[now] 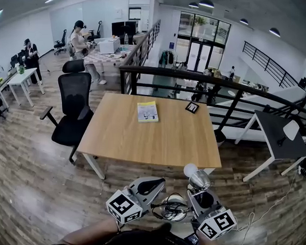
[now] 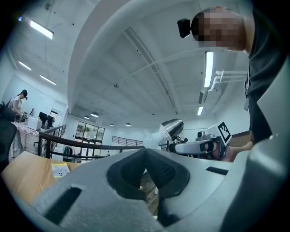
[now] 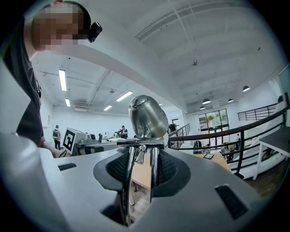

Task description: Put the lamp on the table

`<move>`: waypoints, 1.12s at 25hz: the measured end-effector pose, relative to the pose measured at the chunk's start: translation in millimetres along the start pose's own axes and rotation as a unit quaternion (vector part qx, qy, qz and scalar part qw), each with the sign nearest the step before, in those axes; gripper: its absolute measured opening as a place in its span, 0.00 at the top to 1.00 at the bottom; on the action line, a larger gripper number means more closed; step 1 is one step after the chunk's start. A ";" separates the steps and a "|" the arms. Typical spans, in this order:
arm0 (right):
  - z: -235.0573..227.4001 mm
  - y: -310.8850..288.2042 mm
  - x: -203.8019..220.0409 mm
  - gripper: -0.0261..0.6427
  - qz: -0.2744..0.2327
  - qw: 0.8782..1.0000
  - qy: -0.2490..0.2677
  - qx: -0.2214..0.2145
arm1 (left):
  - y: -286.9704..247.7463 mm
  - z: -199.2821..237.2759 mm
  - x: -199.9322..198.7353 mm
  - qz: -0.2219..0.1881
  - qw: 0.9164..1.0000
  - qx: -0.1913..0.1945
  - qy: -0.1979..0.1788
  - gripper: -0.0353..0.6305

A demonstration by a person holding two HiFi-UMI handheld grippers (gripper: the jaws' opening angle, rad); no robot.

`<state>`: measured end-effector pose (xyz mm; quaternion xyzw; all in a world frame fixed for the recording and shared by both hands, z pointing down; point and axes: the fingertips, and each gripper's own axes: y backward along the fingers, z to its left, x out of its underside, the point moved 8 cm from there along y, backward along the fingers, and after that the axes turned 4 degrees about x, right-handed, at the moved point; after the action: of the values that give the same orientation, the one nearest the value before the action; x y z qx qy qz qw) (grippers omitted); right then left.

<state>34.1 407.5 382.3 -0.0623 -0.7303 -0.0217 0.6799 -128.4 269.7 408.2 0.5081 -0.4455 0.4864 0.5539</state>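
Observation:
In the head view the lamp (image 1: 197,178), a chrome shade with a white bulb, is held low in front of the wooden table (image 1: 143,140). My right gripper (image 1: 200,191) is shut on the lamp's chrome stem. The right gripper view shows two thin rods (image 3: 152,167) running up between the jaws of my right gripper (image 3: 140,170) to the shade (image 3: 147,115). My left gripper (image 1: 158,184) hangs just left of the lamp, with a coil of cable (image 1: 171,208) between the two. In its own view my left gripper (image 2: 146,154) is shut, pads meeting with nothing seen between them, and the lamp (image 2: 170,130) is beyond.
A book (image 1: 147,111) and a small black square thing (image 1: 192,107) lie on the table's far half. A black office chair (image 1: 73,105) stands at its left. A dark railing (image 1: 202,78) runs behind it, and a dark-topped desk (image 1: 279,133) stands to the right. People work at the far desks.

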 end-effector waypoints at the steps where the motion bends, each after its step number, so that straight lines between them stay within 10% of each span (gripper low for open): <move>1: -6.3 -1.5 -2.0 0.79 0.001 1.000 -0.001 -0.005 | -7.4 1.3 -0.9 0.000 1.000 -0.003 0.001 0.94; 28: -114.2 -57.4 -11.3 0.79 0.016 0.995 0.008 -0.096 | -127.2 43.6 13.2 -0.013 0.998 -0.066 -0.003 0.93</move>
<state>141.0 336.7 382.7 -0.1388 -0.7185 -0.0811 0.6767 -0.5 226.0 408.6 0.4777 -0.4717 0.4474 0.5909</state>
